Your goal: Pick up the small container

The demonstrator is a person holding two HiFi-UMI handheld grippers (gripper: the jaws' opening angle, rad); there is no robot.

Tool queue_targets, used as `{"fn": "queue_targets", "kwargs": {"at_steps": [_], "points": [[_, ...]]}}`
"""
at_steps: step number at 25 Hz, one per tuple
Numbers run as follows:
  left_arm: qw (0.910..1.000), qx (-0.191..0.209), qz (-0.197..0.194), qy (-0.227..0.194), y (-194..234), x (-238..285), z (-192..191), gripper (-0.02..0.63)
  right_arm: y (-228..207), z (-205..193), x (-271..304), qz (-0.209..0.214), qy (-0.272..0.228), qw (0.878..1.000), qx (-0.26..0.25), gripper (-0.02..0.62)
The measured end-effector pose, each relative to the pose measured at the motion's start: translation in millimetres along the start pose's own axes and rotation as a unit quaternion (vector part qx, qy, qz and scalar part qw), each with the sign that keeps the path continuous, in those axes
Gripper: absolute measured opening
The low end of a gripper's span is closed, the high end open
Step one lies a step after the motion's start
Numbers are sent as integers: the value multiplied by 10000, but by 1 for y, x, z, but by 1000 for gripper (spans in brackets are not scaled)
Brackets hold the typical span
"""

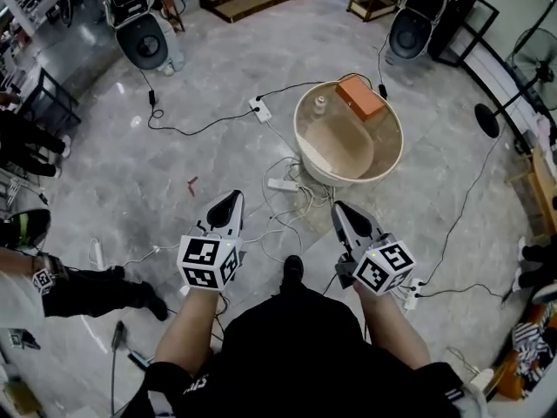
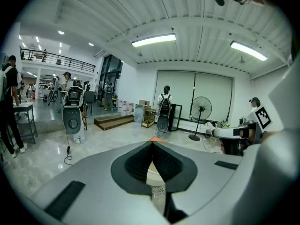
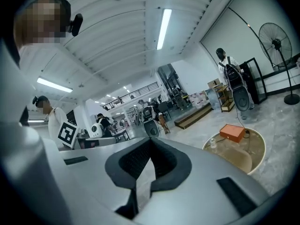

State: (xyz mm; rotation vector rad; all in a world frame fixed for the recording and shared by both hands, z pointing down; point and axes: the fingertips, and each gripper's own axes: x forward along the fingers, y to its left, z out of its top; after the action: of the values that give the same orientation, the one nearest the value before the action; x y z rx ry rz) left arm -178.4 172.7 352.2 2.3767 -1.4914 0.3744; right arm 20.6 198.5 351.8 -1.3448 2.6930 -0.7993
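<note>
The small container [image 1: 320, 104], a little clear bottle with a pale cap, stands on the round beige table [image 1: 306, 151] next to an orange box [image 1: 360, 97]. In the right gripper view the small container [image 3: 213, 142] is at the table's [image 3: 257, 159] left rim, the orange box [image 3: 233, 132] behind it. My left gripper [image 1: 231, 200] and right gripper [image 1: 341, 209] hover over the floor short of the table, both pointing towards it. Each is shut and holds nothing, as the left gripper [image 2: 152, 144] and the right gripper [image 3: 150, 139] show in their own views.
White cables and a power strip [image 1: 282, 185] lie on the marble floor between me and the table. Two grey standing machines [image 1: 146, 37] [image 1: 411, 26] are at the back, a floor fan [image 1: 487, 118] at the right. A person's legs [image 1: 96, 287] reach in from the left.
</note>
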Motion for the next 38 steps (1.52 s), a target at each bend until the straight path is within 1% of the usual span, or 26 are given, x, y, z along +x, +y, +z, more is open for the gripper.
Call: {"fn": "queue_targets", "kwargs": {"at_steps": [5, 11, 15, 19, 22, 24, 28, 31, 33, 35, 38], "points": [[9999, -9, 102, -118, 9, 38, 29, 12, -31, 19, 32, 93, 102, 9999, 39, 12], [9998, -50, 103, -175, 20, 62, 36, 12, -40, 30, 55, 186, 54, 9998, 87, 12], [9998, -34, 3, -211, 39, 91, 48, 12, -58, 31, 80, 44, 132, 9998, 163, 12], [9996, -62, -142, -225, 80, 134, 60, 12, -71, 36, 124, -161, 148, 9995, 208, 12], [9991, -66, -359, -219, 117, 178, 73, 12, -87, 48, 170, -411, 130, 9989, 196, 12], [9984, -33, -546, -140, 142, 210, 84, 12, -94, 63, 207, -564, 68, 9982, 210, 12], [9945, 179, -1025, -75, 179, 266, 113, 12, -90, 90, 275, -688, -58, 9975, 161, 12], [9897, 369, -1385, -44, 191, 294, 125, 12, -92, 94, 309, -838, -122, 9962, 218, 12], [9859, 505, -1596, 38, 194, 309, 127, 13, -96, 95, 319, -983, -234, 9943, 332, 12], [9830, 570, -1740, 128, 193, 325, 128, 12, -104, 95, 322, -1154, -323, 9918, 451, 12], [9798, 559, -1905, 225, 183, 348, 130, 12, -127, 97, 313, -1422, -415, 9871, 613, 12]]}}
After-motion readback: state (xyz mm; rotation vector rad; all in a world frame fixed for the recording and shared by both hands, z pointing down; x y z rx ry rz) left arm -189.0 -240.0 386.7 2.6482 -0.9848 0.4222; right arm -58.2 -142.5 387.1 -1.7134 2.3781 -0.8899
